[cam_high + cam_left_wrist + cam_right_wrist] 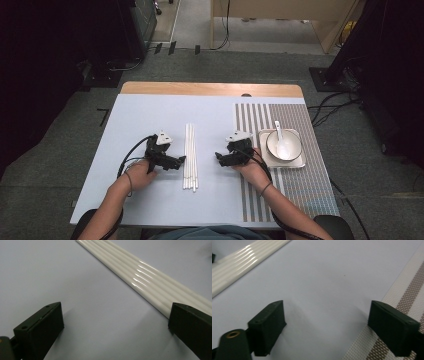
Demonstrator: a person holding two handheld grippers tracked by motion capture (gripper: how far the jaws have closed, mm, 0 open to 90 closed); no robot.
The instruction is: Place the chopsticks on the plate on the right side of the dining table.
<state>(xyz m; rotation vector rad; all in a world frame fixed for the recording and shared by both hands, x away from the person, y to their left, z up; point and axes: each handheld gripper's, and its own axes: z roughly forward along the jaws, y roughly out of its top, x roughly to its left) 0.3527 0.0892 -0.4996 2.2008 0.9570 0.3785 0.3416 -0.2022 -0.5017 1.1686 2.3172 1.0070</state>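
Grey carpet surrounds a small table (pixel 150 200) covered by a pale blue sheet, with a wooden strip along its far edge and dark equipment and cables in the shadows to either side. Down the middle of the sheet lies a row of white chopsticks (pixel 190 156), side by side and touching, running away from the person. At the right is a striped placemat (pixel 250 200) bearing a pale tray (pixel 299 162), a white bowl (pixel 292 142) on the tray and a white spoon (pixel 280 140) resting in the bowl. The left gripper (pixel 181 160) rests on the sheet just left of the sticks, its jaws spread wide and holding nothing, one jaw close beside the nearest stick in the left gripper view. The right gripper (pixel 219 156) sits to the right of the sticks, near the mat's edge, its jaws likewise wide and empty. Both point inward at the row. The sticks look glossy and round, so a jaw nudging the row sideways would likely set several rolling apart, and closing over the packed group could pinch up more than one or let a slippery stick squirt free.
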